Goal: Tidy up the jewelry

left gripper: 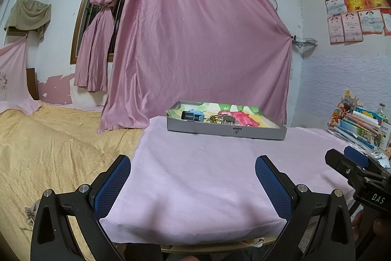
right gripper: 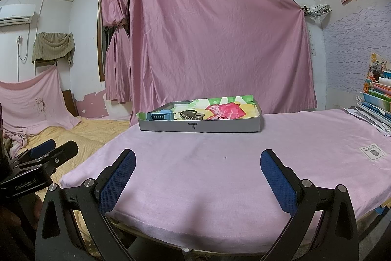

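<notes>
Grippers sit level at the near edge of the tabletop [right gripper: 220, 163], both aimed at the grey tray [right gripper: 200, 125] further back on the pink cloth. Left gripper [left gripper: 193, 177] has its jaws spread wide, holding nothing; right gripper [right gripper: 198, 173] likewise, well apart from the tray. Inside the tray lie a blue watch [right gripper: 158, 116], a brownish hair clip [right gripper: 191, 115] and a small dark piece [right gripper: 222, 117].

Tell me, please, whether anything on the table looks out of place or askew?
Nothing stands out. The grey tray sits flat on the pink cloth, with the blue watch and other small pieces lying inside it.
</notes>
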The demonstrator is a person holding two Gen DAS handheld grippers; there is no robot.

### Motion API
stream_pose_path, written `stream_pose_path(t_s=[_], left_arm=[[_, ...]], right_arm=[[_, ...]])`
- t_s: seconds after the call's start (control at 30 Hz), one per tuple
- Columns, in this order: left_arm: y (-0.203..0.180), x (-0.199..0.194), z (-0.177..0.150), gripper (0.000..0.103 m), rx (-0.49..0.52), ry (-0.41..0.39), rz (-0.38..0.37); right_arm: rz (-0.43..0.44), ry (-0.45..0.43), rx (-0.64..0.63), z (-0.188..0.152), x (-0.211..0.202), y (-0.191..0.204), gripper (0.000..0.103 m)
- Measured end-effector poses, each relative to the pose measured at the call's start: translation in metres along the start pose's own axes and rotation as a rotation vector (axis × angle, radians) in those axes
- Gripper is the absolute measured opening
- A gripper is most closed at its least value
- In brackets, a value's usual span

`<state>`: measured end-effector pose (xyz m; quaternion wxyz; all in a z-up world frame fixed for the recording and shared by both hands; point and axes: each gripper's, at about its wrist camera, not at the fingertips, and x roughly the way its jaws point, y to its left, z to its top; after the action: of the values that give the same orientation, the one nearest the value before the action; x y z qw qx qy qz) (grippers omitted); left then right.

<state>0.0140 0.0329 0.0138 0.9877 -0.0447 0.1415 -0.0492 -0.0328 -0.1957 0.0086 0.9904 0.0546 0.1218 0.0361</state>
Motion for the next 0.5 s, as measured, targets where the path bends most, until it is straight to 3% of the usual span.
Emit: stream_pose_path(t_s=[0.5], left_arm=[[-0.0012, 0.0029, -0.0017, 0.102, 0.003, 0.015, 0.032]], right_arm=[[-0.001, 0.017, 0.009, -0.0050, 0.0045, 0.0025, 0.100]])
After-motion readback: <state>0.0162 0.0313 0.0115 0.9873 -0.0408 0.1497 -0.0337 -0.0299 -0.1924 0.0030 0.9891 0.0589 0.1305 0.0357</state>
